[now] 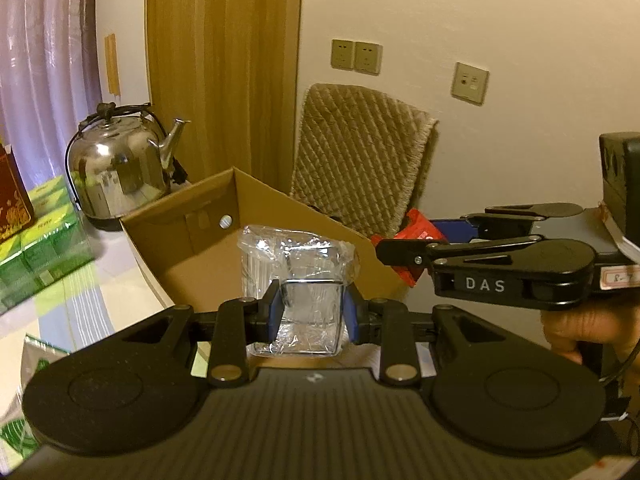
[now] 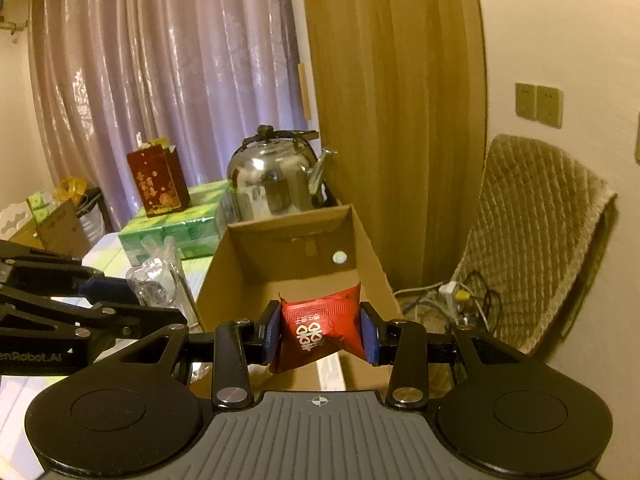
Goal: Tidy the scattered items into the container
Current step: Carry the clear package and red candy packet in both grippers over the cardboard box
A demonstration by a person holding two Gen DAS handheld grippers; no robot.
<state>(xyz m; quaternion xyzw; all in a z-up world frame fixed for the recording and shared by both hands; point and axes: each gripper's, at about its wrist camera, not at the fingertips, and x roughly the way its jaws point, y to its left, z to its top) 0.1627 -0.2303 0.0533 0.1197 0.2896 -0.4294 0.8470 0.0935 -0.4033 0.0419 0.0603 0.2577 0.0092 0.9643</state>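
Left tongs (image 1: 312,312): clenched on a clear cellophane-wrapped packet (image 1: 306,292), blue pads pressing both its sides. The packet is held upright, its top crinkled, in front of the open cardboard box (image 1: 200,256), which from this view lies just beyond it. In the right wrist view the same packet (image 2: 158,280) sits left of the box's left wall, outside the box.

Right tongs (image 2: 320,332): clenched on a red sachet (image 2: 320,328) with white printed characters, squeezed so that its corners flare. The sachet hangs above the near end of the cardboard box (image 2: 288,272). In the left wrist view the right tongs (image 1: 394,248) reach in from the right, the red sachet (image 1: 416,236) at the box's right rim. A hand (image 1: 580,324) grips the right tool's handle.

Cardboard box: top open, a round hole in its far wall. The part of the floor that shows is bare; the near part is hidden by the tongs and sachet.

Table (image 1: 116,292): pale cloth with green and blue stripes. A steel kettle (image 2: 276,176) stands just behind the box. Left of it, a stack of green boxes (image 2: 176,228) carries a red gift bag (image 2: 158,180).

Background: a quilted chair cushion (image 2: 532,240) to the right, curtains behind.
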